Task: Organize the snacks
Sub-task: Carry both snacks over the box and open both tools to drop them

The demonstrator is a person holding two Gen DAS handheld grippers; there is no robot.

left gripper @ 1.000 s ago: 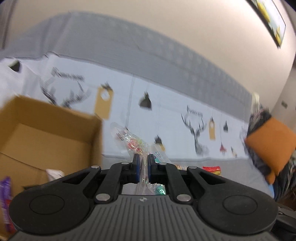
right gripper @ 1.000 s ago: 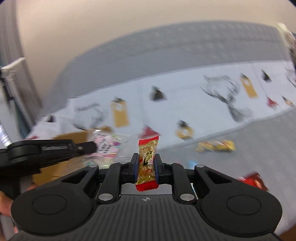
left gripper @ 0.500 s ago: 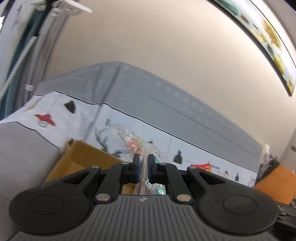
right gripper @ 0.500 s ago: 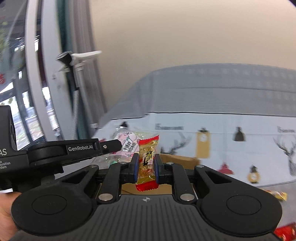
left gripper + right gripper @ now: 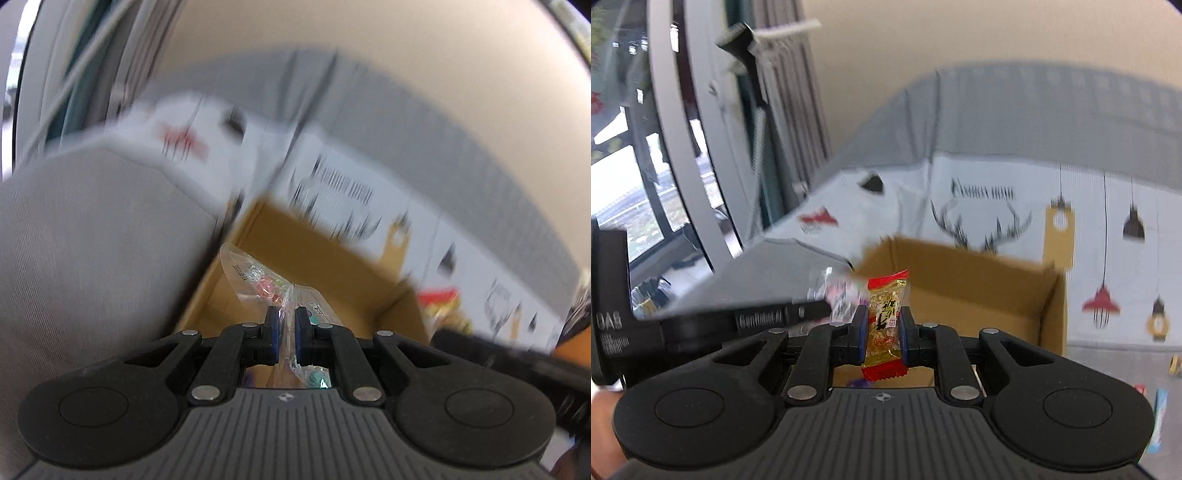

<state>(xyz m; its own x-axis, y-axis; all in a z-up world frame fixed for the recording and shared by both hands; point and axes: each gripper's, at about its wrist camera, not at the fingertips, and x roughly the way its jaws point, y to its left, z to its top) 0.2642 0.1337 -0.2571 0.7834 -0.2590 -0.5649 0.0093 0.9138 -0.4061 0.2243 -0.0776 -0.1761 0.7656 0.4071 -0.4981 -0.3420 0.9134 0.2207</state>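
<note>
A grey sofa [image 5: 1015, 122] draped in a deer-print cover [image 5: 997, 206] carries the cardboard box [image 5: 960, 280], beside a window [image 5: 635, 166]. Above the box, the left gripper [image 5: 285, 334] pinches a clear candy bag [image 5: 258, 280]; the blurred left view probably shows the right gripper's snack. The right gripper [image 5: 883, 334] clamps a red-and-gold snack packet [image 5: 885, 325].

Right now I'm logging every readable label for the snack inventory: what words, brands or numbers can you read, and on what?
Left gripper arm: a brand word starting "Gen", the rest blurred.
Left gripper body: "UAS", with smaller lines below too blurred to read.
Red and gold snack packet: black Chinese characters, not legible.
Clear candy bag: a printed number string, too small to read.
Sofa cover: a blurred caption above the deer antlers.
</note>
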